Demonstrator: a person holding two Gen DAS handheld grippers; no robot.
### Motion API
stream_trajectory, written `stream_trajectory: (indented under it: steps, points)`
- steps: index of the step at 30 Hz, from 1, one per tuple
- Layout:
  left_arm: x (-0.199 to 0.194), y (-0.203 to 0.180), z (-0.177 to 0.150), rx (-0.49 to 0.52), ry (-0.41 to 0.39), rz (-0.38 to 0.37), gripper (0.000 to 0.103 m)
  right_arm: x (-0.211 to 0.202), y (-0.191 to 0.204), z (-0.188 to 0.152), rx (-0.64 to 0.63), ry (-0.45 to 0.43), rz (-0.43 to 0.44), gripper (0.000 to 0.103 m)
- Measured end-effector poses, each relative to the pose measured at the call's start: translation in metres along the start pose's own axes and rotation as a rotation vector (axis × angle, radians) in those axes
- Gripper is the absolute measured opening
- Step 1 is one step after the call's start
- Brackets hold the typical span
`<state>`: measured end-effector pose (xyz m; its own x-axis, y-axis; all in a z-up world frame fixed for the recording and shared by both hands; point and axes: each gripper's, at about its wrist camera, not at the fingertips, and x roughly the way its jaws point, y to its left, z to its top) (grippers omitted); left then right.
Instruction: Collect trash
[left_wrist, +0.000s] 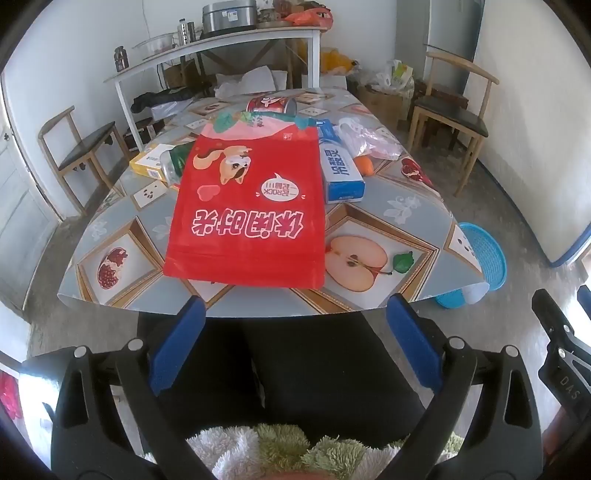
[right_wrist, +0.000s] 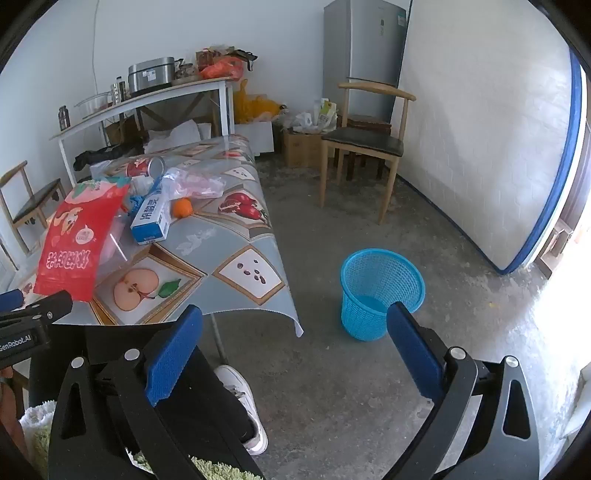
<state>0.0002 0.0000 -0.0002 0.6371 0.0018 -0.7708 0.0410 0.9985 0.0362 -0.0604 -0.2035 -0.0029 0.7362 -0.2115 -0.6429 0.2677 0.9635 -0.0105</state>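
Note:
A large red snack bag lies flat on the table, also seen in the right wrist view. Beside it are a blue-white box, a clear plastic bag, an orange, a red can, a yellow box and a bottle. A blue mesh bin stands on the floor right of the table. My left gripper is open and empty at the table's near edge. My right gripper is open and empty above the floor, left of the bin.
Wooden chairs stand left and right of the table. A white side table with a cooker is at the back. A fridge and boxes fill the far corner. My leg and shoe are below.

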Motion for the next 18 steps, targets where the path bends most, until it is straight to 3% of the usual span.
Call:
stream_trajectory:
  steps: [18]
  points:
    - [0.0004, 0.0011, 0.0001, -0.011, 0.004, -0.011, 0.094, -0.0008, 0.0017, 0.0021, -0.004, -0.003, -0.002, 0.097]
